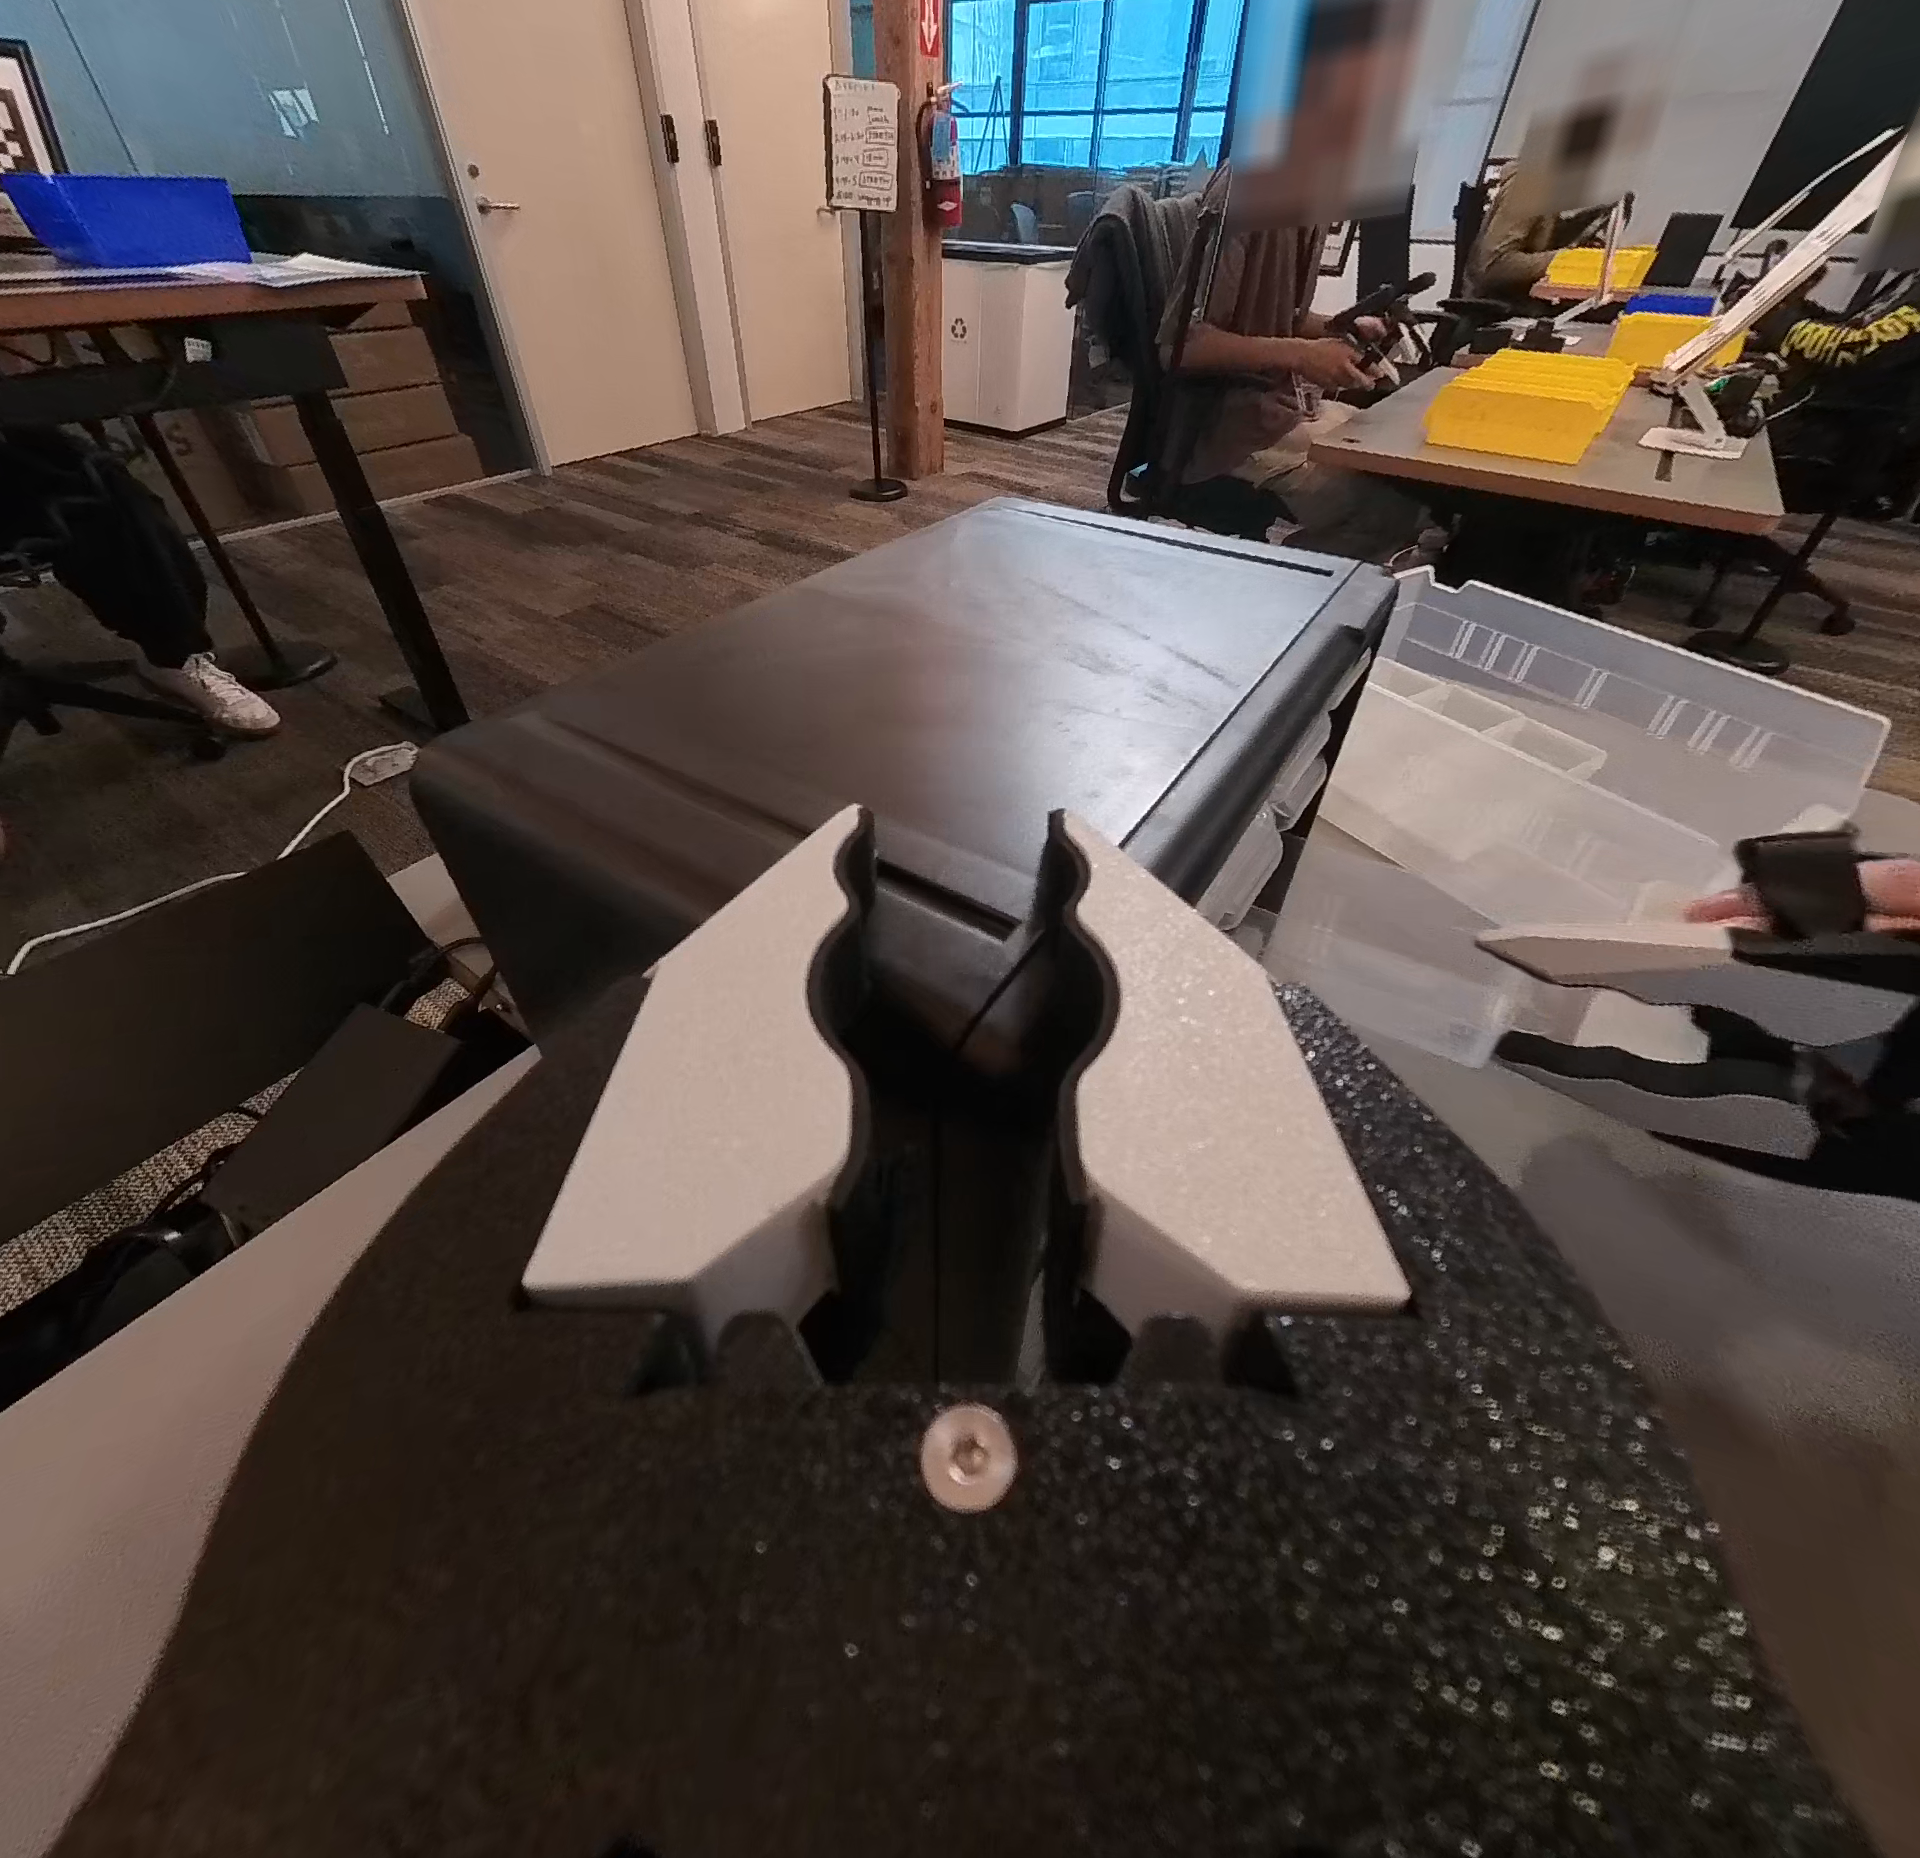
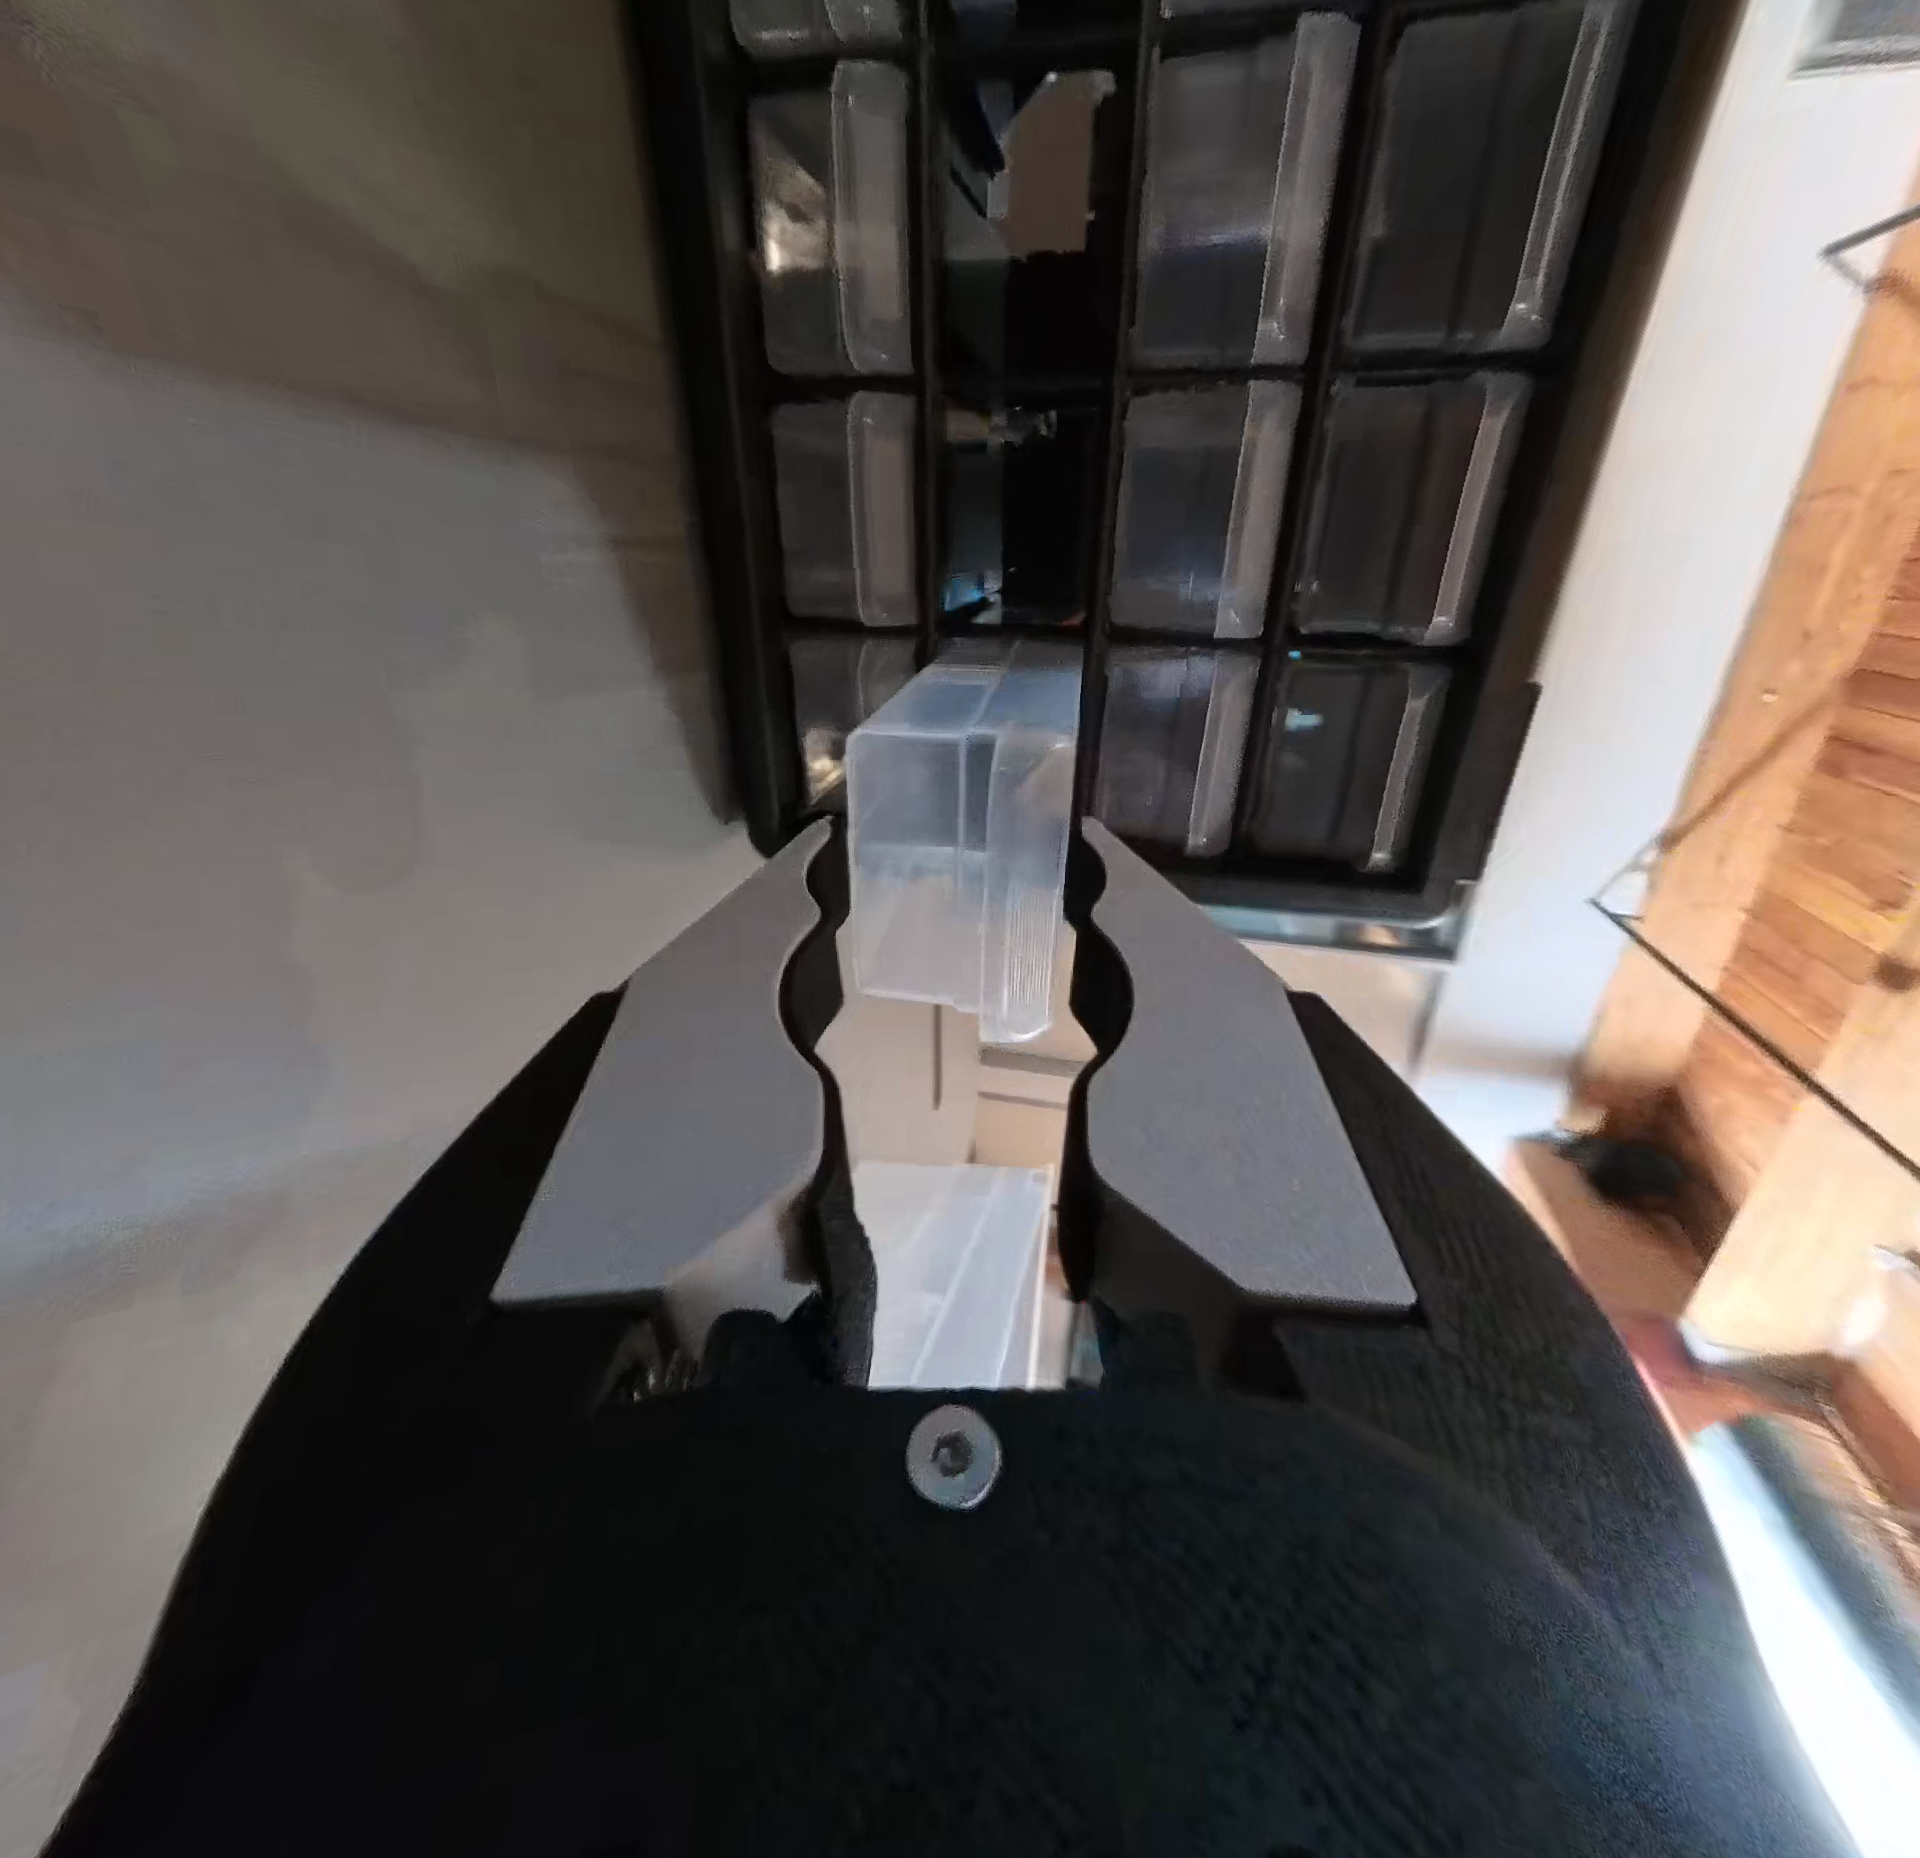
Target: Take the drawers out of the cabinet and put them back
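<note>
Right gripper [image 2: 956,873], jaws spread, brackets a clear plastic drawer [image 2: 951,873] sticking halfway out of the black cabinet [image 2: 1455,873]; left gripper [image 1: 961,852], jaws apart, sits empty against the cabinet's top [image 1: 987,645].

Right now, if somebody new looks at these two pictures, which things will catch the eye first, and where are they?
In the right wrist view, a clear drawer sticks out of the black cabinet, just ahead of the open right gripper; the column of slots above it looks empty, while the neighbouring slots hold drawers. In the left wrist view, the left gripper hangs open over the cabinet's corner, and bright yellow bins stand out on a far desk.
</note>
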